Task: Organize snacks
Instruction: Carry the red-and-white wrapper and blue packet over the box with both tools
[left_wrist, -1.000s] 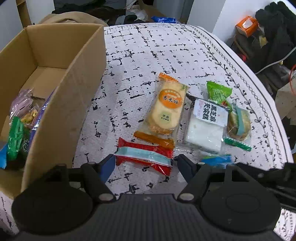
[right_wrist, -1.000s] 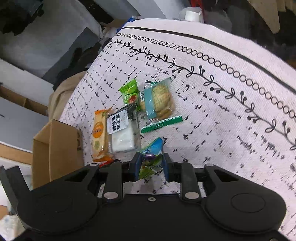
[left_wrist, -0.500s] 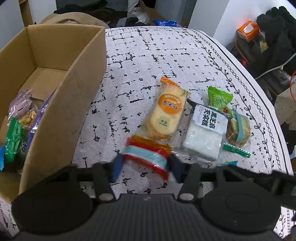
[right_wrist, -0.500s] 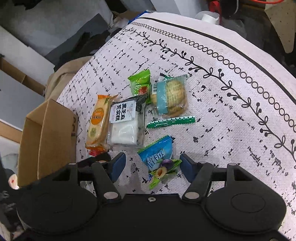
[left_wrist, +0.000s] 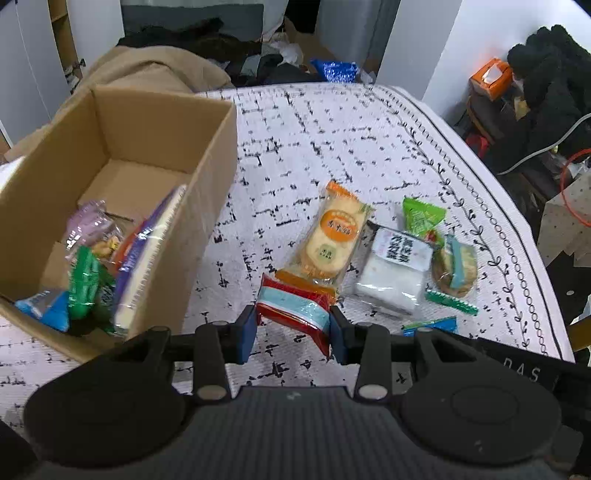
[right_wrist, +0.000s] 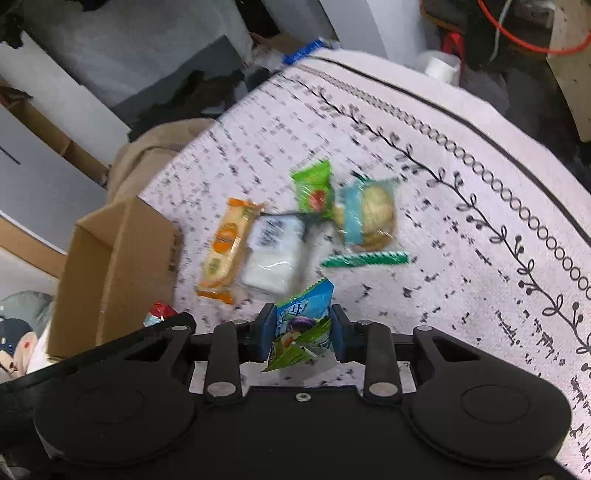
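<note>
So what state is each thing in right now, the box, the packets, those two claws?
Brown cardboard box: open, partly filled with snack packets.
Red packet with pale blue band: clamped in left gripper.
Blue-green plum packet: crumpled, clamped in right gripper.
Orange rice-cracker packet: lying flat on patterned tablecloth.

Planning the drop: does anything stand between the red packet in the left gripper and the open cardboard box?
Nothing visible does. The red packet hangs in the left gripper; only bare tablecloth and the cardboard box wall lie between.

Right gripper (right_wrist: 301, 332) clamped on a blue plum-candy packet (right_wrist: 301, 325).
Its jaws had just closed; ahead lay a rice-cracker pack (right_wrist: 225, 247).
</note>
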